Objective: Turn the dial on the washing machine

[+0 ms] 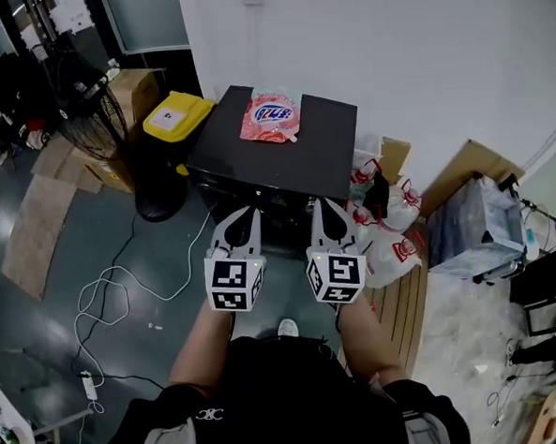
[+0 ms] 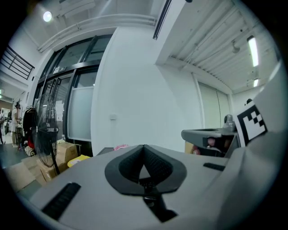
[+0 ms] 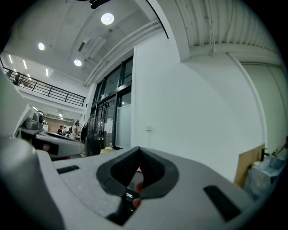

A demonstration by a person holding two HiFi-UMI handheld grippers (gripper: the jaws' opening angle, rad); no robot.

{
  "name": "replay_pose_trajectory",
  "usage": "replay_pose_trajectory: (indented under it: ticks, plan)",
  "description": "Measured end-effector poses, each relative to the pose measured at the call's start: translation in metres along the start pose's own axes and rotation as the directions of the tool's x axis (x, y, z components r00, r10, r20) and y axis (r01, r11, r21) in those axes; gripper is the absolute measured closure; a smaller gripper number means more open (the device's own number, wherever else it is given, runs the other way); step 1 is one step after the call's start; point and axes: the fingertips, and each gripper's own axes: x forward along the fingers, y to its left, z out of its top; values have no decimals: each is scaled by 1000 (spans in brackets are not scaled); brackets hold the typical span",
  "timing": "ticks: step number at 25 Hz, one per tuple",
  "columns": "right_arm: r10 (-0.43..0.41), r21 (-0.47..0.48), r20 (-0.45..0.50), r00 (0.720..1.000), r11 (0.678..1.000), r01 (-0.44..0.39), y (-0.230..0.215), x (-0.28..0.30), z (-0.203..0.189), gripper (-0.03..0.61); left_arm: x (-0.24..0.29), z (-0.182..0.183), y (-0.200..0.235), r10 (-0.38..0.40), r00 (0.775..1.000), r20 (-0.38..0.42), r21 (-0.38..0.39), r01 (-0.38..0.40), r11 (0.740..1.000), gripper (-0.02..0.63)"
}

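You stand facing a black washing machine (image 1: 325,152), seen from above, set against a white wall. A pink pouch (image 1: 272,119) lies on its top surface. The dial is not visible from above. It is most likely on the front panel, which falls in shadow just past the gripper tips in the head view.

Your left hand-held gripper (image 1: 247,211) and right hand-held gripper (image 1: 326,202) sit side by side near the machine's front edge, both pointing toward it. Each has its jaws fully together, tips touching, with nothing between them. In the right gripper view a small lit readout (image 3: 129,195) shows through the gap below the pads. It is probably the machine's display, so that gripper seems aimed at the panel.

To do this step well, choose one gripper; the right looks better placed. Spread its jaws wide before you move in, because closed tips can only push the dial, not grip it. Lower it until its own view shows the dial, and centre the dial between the pads. Close on opposite sides of the rim, then roll your wrist about the dial's axis rather than pushing sideways. Hold the left one back, clear of the panel. White bags (image 1: 391,233) crowd the floor just beside the machine on your right.
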Motion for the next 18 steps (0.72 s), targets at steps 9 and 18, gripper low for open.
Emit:
replay_pose_trajectory:
  ticks: [9,18]
  plan:
    - [-12,-56,-69,998,998,8,-1,32,-39,578,37,-18,18,-55,997,-50,-3,55,998,618]
    - [-37,-361,-292,956,929,-74,-12,55,-138,388,51,-52,27,-77,990,-115,-32,74,997,618]
